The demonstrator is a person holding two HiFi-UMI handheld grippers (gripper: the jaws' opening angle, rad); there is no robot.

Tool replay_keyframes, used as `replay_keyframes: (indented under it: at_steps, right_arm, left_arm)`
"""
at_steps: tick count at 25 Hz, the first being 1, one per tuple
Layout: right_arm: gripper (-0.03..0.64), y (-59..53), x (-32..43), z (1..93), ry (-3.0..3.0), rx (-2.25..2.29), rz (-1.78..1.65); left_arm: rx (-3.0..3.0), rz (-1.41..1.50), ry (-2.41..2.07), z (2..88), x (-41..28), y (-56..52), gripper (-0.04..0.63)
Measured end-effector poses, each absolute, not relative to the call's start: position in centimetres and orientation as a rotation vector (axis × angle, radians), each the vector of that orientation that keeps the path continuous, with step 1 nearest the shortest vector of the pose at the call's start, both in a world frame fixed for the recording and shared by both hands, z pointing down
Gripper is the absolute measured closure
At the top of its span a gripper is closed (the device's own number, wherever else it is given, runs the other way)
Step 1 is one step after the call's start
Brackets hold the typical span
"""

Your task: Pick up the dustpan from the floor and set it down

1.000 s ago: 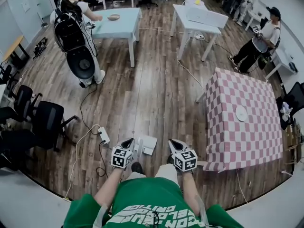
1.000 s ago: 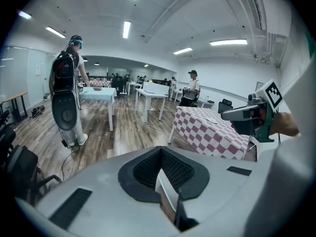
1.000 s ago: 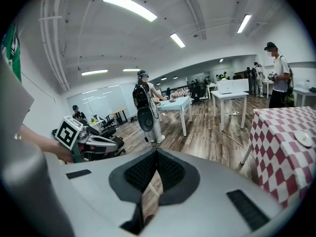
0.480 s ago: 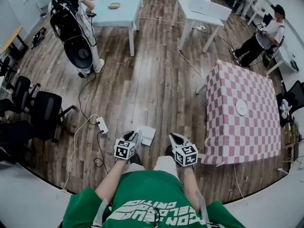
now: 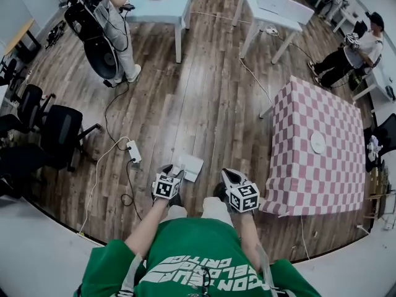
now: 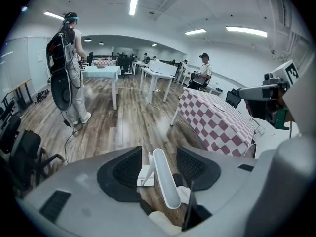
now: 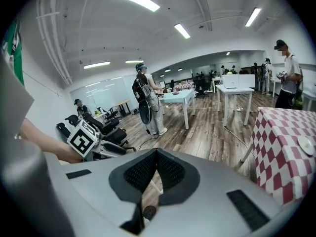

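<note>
The dustpan [image 5: 190, 164] is white plastic, with a flat, squarish pan and a long, rounded handle. The pan [image 6: 144, 175] rests on the wooden floor [image 5: 185, 116], its open mouth turned away from the person. The handle [image 6: 165, 181] rises at a slant from the pan's back edge towards the person and looks like a smooth, pale bar with a rounded end. It stands between the jaws of the left gripper [image 5: 176, 171], which are opening. A gap shows on each side, so neither pad presses on it. The dustpan lies well apart from the checked table.
</note>
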State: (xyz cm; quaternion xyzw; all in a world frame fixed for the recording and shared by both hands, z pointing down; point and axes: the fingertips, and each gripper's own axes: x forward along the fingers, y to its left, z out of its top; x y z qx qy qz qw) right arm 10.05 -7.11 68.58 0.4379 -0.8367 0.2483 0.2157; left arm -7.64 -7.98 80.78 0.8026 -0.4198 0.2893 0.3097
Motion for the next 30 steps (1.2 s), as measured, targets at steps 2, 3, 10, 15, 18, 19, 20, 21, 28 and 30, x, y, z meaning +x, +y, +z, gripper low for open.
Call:
replay_keyframes:
  at_steps: [2,3,10,15,18,19,20,21,28,30]
  right_arm:
    - [0.609,-7.4,10.3,68.9,-2.314,1.201,0.696]
    - [0.609,-7.6,10.3,69.1,-2.313,1.191,0.700]
    - [0.609,-8.8,10.9,69.7,-2.311,1.134,0.707]
    - [0.609,-9.5,11.4,70.1,-2.306,1.098,0.718]
    - [0.609,-9.8,11.5,70.5,-2.305,1.080,0.726]
    - [0.609,-9.8,11.5,70.7,-2.303,1.073,0.731]
    - [0.609,-9.8,11.5,70.8,-2.301,1.066,0.736]
    - [0.609,-9.9,11.4,71.0,-2.299,1.058,0.740]
    - [0.609,-10.5,11.8,71.8,-2.289,1.023,0.755]
    - [0.609,-10.8,11.9,71.8,-2.286,1.017,0.757]
  left_arm:
    - [2.100,0.782,-1.104,81.5,-7.5,-8.0,0.394]
    - [2.088,0.790,-1.103,81.9,-7.4,-8.0,0.394]
    - [2.035,0.868,-1.081,84.7,-6.7,-8.5,0.393]
    - [1.995,0.925,-1.053,86.0,-5.7,-8.6,0.391]
    - [1.972,0.962,-1.048,87.6,-5.4,-9.0,0.391]
    - [1.966,0.974,-1.049,88.1,-5.4,-9.1,0.391]
    - [1.959,0.983,-1.048,88.6,-5.4,-9.2,0.391]
    - [1.952,0.992,-1.045,88.9,-5.3,-9.3,0.391]
    - [1.871,1.096,-1.028,90.9,-4.9,-10.0,0.391]
    - [1.852,1.092,-1.012,91.8,-4.4,-10.1,0.391]
